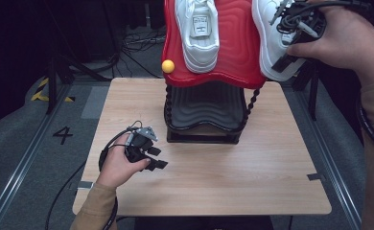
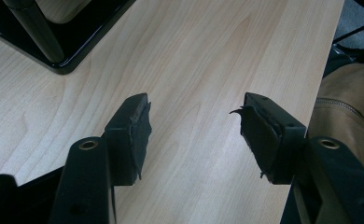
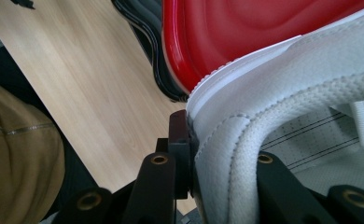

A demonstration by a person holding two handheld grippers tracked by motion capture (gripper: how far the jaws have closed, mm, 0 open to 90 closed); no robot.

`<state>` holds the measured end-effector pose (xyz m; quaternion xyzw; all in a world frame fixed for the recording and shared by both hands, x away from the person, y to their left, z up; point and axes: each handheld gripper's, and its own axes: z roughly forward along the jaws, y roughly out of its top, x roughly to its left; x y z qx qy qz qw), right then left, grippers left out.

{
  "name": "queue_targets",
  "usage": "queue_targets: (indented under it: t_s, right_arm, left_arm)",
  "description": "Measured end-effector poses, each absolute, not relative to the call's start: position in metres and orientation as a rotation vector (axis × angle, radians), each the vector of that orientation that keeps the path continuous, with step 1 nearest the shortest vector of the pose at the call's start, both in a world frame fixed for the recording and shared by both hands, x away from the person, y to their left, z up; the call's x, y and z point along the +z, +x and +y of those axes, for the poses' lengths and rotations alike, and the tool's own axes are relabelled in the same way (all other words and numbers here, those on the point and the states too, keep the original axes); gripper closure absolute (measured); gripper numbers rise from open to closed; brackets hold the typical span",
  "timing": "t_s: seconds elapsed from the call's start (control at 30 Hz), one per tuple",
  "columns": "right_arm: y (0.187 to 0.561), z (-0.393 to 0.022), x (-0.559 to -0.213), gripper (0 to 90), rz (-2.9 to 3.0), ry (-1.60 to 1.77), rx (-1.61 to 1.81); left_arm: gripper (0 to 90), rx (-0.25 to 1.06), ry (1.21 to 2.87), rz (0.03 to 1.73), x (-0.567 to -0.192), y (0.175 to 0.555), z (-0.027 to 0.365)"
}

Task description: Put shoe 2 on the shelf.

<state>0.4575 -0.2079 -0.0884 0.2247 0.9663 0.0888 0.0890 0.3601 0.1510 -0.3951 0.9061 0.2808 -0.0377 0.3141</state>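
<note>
A white sneaker (image 1: 198, 33) rests on the red top tier (image 1: 238, 52) of a shoe rack. A second white sneaker (image 1: 267, 43) is at that tier's right edge and overhangs it. My right gripper (image 1: 286, 53) is shut on its heel collar. In the right gripper view one jaw presses the outside of the padded collar (image 3: 227, 140) and the other sits inside the shoe, with the red tier (image 3: 245, 32) just beyond. My left gripper (image 1: 152, 158) rests low over the table's front left. It is open, with bare wood between its jaws (image 2: 194, 133).
The rack has a dark lower tier (image 1: 204, 103) and a black base (image 1: 202, 138) (image 2: 68, 56) at the middle back of the wooden table (image 1: 252, 182). A yellow ball (image 1: 168, 66) sticks out at the red tier's left edge. Cables trail from both grippers.
</note>
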Motion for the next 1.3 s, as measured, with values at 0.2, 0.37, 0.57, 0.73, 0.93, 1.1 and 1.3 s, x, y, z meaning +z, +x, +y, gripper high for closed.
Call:
queue_targets:
  t_s: [0.2,0.37,0.57,0.73,0.93,1.1,1.3]
  right_arm:
    - [0.467,-0.191,-0.085,79.2,2.874,0.65,0.269]
    - [0.471,-0.182,-0.083,79.2,2.874,0.645,0.28]
    - [0.475,-0.167,-0.08,79.1,2.878,0.621,0.268]
    - [0.479,-0.155,-0.079,79.2,2.885,0.606,0.265]
    - [0.487,-0.137,-0.086,79.2,2.898,0.593,0.242]
    - [0.488,-0.126,-0.091,78.8,2.888,0.567,0.236]
    - [0.489,-0.116,-0.102,77.8,2.868,0.524,0.237]
  left_arm:
    - [43.1,-0.098,2.38,0.762,-0.397,0.356,0.158]
    - [43.1,-0.094,2.372,0.774,-0.397,0.354,0.162]
    - [43.1,-0.096,2.365,0.784,-0.397,0.352,0.165]
    - [43.1,-0.095,2.359,0.787,-0.397,0.351,0.168]
    - [43.2,-0.092,2.356,0.787,-0.397,0.352,0.17]
    - [43.2,-0.095,2.35,0.796,-0.398,0.352,0.172]
    - [43.2,-0.094,2.353,0.792,-0.398,0.352,0.171]
